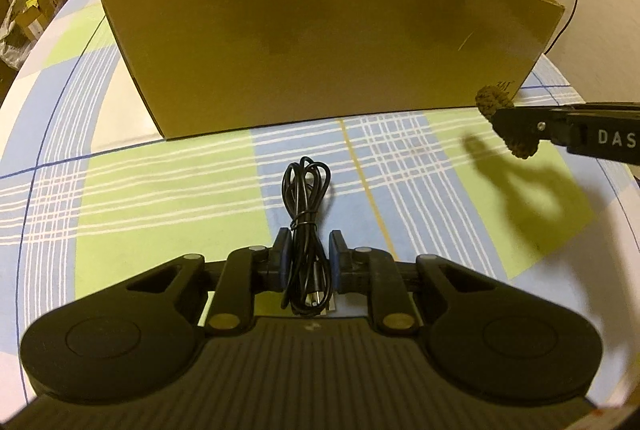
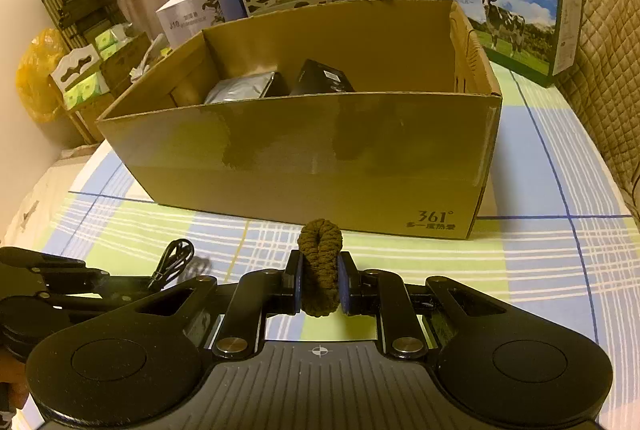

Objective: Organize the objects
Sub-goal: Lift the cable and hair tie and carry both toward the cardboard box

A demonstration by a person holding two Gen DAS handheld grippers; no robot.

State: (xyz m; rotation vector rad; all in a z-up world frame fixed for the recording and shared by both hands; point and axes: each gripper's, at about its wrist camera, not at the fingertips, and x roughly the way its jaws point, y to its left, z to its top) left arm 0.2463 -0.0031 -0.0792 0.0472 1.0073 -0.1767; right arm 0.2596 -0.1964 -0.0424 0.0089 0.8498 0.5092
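The left gripper (image 1: 309, 258) pinched a bundled black cable (image 1: 306, 226) between its jaws, above the checked cloth of the surface (image 1: 160, 198). The right gripper (image 2: 320, 282) clamped a folded brown braided cord (image 2: 320, 266) in its jaws. Both pointed toward the open cardboard box (image 2: 320, 158), which stood just ahead and held a silver pouch (image 2: 240, 92) and a black carton (image 2: 322, 80).

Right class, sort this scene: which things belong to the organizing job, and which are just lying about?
Part of the job:
- black cable bundle, in the left gripper
- brown braided loop, in the right gripper
- cardboard box

Just lying about:
- milk cartons behind the box
- humidifier box
- checked tablecloth
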